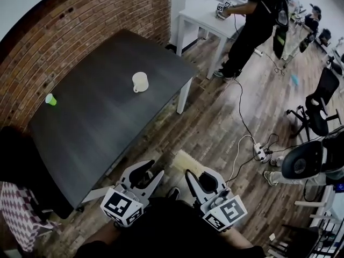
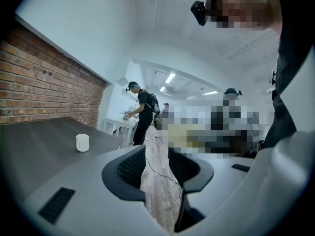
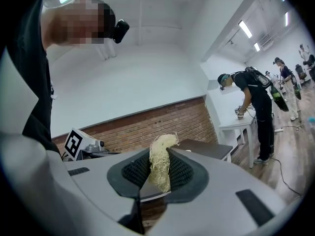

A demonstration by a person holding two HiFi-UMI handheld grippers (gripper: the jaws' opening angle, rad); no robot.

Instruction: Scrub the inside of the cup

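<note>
A white cup with a handle stands upright near the middle of the dark table; the left gripper view has the cup far off to the left. Both grippers hang low, off the table's near edge, over the wooden floor. My left gripper is open, with only floor showing between its pads. My right gripper is shut on a pale, fibrous scrubber, which sticks out past the jaws.
A small green cup sits at the table's left end by the brick wall. A person works at a white table at the back. Cables and a power strip lie on the floor; office chairs stand at right.
</note>
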